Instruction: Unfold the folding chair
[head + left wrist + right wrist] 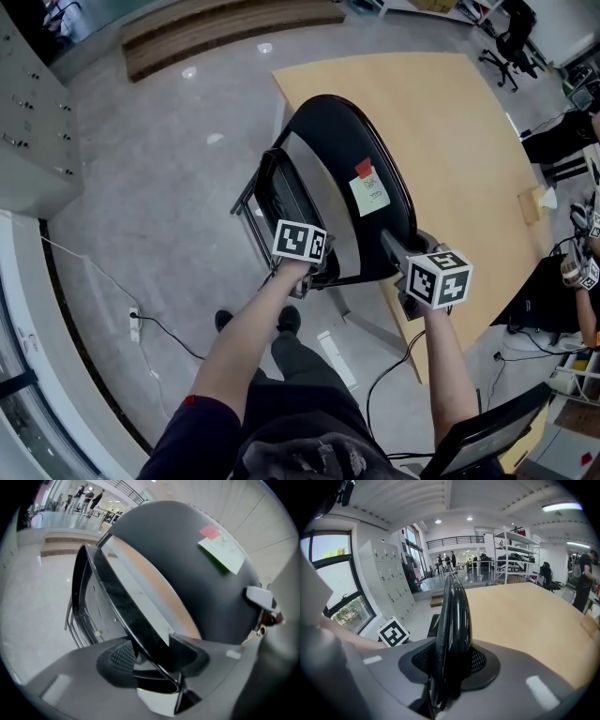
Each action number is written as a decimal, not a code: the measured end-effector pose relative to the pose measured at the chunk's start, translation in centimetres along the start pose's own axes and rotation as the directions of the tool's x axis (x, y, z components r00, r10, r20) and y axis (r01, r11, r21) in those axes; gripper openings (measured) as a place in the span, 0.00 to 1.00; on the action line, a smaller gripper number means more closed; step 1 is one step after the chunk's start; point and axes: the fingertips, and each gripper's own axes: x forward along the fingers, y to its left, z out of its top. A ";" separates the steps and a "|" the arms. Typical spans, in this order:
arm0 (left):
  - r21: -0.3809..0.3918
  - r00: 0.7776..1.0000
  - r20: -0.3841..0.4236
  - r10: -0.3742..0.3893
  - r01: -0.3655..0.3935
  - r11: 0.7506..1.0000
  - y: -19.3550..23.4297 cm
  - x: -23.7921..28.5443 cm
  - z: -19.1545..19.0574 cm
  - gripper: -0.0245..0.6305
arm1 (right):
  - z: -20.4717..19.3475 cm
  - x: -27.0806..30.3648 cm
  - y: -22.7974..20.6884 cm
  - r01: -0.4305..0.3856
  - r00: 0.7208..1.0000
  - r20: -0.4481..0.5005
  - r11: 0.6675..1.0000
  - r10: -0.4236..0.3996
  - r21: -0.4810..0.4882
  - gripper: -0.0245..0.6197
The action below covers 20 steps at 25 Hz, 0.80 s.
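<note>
The black folding chair (347,178) stands folded beside a tan table, its metal legs (258,202) to the left. A red sticker and a pale green note (369,192) are on its large rounded panel. My left gripper (305,270) is at the near end of the thinner panel. In the left gripper view that panel's black rim (122,606) runs down between the jaws of the left gripper (154,660), which are shut on it. My right gripper (412,262) is shut on the rounded panel's glossy edge (452,616), which sits tight between both pads (480,660).
The tan table (469,141) lies right behind the chair. Wooden steps (225,33) are at the far end, grey lockers (28,112) at left. A power strip with cable (136,323) lies on the floor. An office chair (511,42) and a person (586,272) are at right.
</note>
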 end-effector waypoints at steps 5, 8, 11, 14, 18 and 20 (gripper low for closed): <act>-0.017 1.000 0.017 -0.015 0.015 1.000 0.6 -1.9 -0.9 0.34 | -0.2 -0.2 0.5 0.000 1.000 -0.012 1.000 0.000 0.020 0.22; -0.023 0.999 0.012 -0.035 0.035 0.999 0.9 -3.1 -2.0 0.34 | -1.0 -0.8 0.8 0.016 1.000 -0.014 0.999 -0.015 0.049 0.22; -0.058 0.998 0.027 -0.062 0.063 0.996 2.0 -4.8 -3.4 0.33 | -1.9 -0.9 1.3 0.025 0.999 -0.023 0.997 -0.024 0.076 0.23; -0.080 0.995 0.045 -0.086 0.089 0.993 3.0 -6.4 -4.8 0.30 | -2.7 -1.0 2.3 0.019 1.000 -0.015 0.996 -0.018 0.086 0.22; -0.084 0.992 0.068 -0.104 0.109 0.991 3.7 -7.8 -5.5 0.30 | -2.5 -1.2 4.1 0.005 1.000 -0.001 0.998 -0.005 0.061 0.22; -0.088 0.991 0.079 -0.109 0.116 0.989 3.8 -8.3 -5.4 0.30 | -2.2 -1.3 4.6 0.005 1.000 -0.004 0.998 -0.004 0.055 0.22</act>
